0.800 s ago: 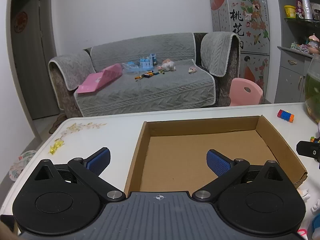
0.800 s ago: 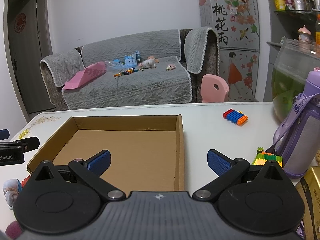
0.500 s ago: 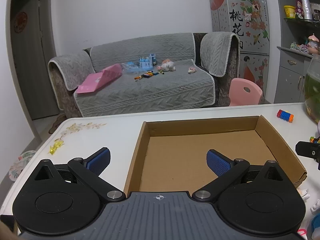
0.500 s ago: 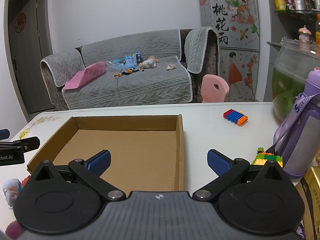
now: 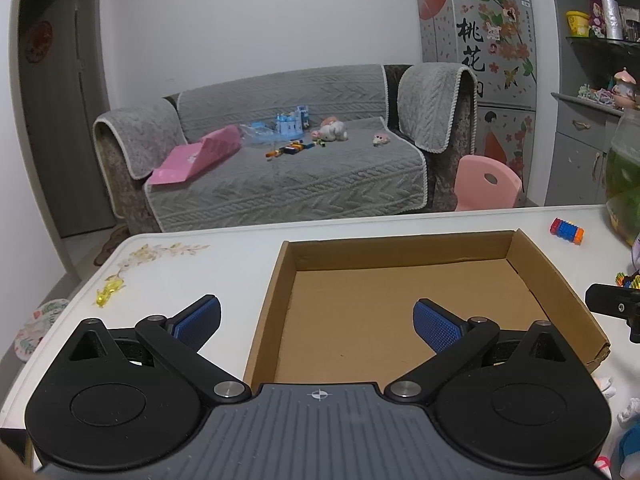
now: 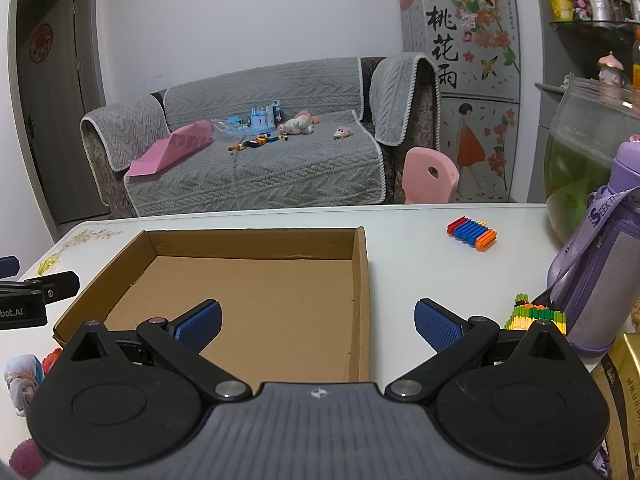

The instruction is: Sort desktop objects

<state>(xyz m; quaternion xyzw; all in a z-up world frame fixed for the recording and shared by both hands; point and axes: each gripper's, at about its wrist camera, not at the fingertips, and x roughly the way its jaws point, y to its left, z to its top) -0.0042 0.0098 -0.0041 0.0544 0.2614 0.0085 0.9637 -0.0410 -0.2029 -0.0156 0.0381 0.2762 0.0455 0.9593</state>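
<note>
Cardboard is forming the one box (image 6: 256, 292) on the white table (image 6: 408, 252), a shallow open tray with nothing being held inside it. In the left wrist view, the left gripper (image 5: 316, 320) is being held spread wide over the box's left wall, one blue pad on each side of it, and nothing is being pinched. In the right wrist view, the right gripper (image 6: 316, 320) is likewise being held spread wide and empty across the box's right wall. Left of the box, one small figurine (image 6: 22, 376) is being shown at the table edge. Right of the box, two bundles of coloured sticks are being shown: one (image 6: 472, 232) farther back, one (image 6: 534, 316) nearer, touching the single purple bottle (image 6: 600, 276). Behind the bottle, one glass bowl (image 6: 580, 160) is being seen, filled with greenish water.
</note>
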